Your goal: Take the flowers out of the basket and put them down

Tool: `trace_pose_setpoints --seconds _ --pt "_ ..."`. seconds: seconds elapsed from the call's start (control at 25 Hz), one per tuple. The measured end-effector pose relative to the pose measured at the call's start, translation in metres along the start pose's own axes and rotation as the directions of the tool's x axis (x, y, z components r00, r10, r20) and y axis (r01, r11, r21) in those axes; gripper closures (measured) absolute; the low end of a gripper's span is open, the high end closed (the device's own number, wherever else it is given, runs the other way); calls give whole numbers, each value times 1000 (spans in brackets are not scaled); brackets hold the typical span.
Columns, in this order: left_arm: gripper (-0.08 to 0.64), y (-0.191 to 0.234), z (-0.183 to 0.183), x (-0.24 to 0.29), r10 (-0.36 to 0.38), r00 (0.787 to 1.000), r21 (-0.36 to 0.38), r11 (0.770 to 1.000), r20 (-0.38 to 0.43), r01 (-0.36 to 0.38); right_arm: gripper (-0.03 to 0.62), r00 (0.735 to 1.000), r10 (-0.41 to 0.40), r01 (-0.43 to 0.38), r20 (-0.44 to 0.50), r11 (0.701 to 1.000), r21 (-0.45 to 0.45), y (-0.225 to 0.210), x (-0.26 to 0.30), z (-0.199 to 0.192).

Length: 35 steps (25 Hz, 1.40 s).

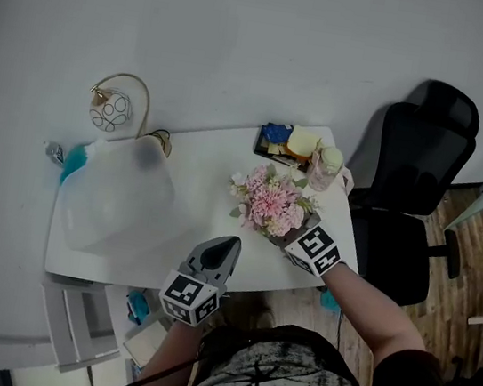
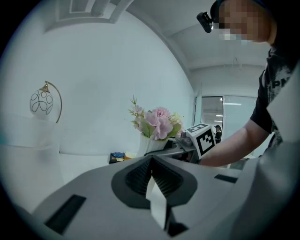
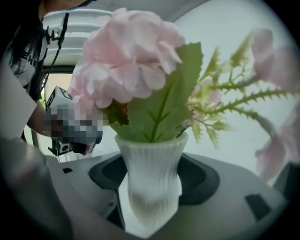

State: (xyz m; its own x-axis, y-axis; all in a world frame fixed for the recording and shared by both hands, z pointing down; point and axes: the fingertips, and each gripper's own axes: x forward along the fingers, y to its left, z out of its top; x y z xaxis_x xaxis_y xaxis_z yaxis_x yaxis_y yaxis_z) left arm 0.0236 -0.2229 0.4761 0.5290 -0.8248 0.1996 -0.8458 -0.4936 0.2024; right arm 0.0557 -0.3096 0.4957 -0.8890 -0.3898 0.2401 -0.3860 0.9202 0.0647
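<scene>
Right gripper [image 1: 296, 234] is clamped around the white ribbed vase [image 3: 152, 183], holding the pink flowers [image 1: 269, 202] upright over the right side of the white table [image 1: 201, 164]. Left gripper [image 1: 232, 244] sits near the front edge with its jaws pressed together, nothing in them.

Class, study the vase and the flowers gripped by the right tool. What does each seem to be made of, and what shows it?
The vase: likely frosted glass or milky plastic; it is white, matt and slightly translucent, with fine vertical ribs. The flowers: probably artificial, with fabric petals and plastic leaves; the petals look flat and cloth-like, the leaf veins moulded. Sight alone cannot settle either.
</scene>
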Motion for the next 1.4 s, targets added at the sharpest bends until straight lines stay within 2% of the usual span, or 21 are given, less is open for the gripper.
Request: trace_pose_setpoints --seconds 0.44,0.84,1.4 --pt "546 3 -16 8 10 999 -22 1000 -36 -11 259 999 -36 35 3 996 82 -6 14 -41" --pt "546 4 -27 9 11 998 -40 999 -64 -13 259 995 -74 67 64 991 117 -12 18 -41" --pt "546 -3 -29 16 -19 997 -45 999 -68 16 258 997 -77 73 15 979 189 -9 12 -56"
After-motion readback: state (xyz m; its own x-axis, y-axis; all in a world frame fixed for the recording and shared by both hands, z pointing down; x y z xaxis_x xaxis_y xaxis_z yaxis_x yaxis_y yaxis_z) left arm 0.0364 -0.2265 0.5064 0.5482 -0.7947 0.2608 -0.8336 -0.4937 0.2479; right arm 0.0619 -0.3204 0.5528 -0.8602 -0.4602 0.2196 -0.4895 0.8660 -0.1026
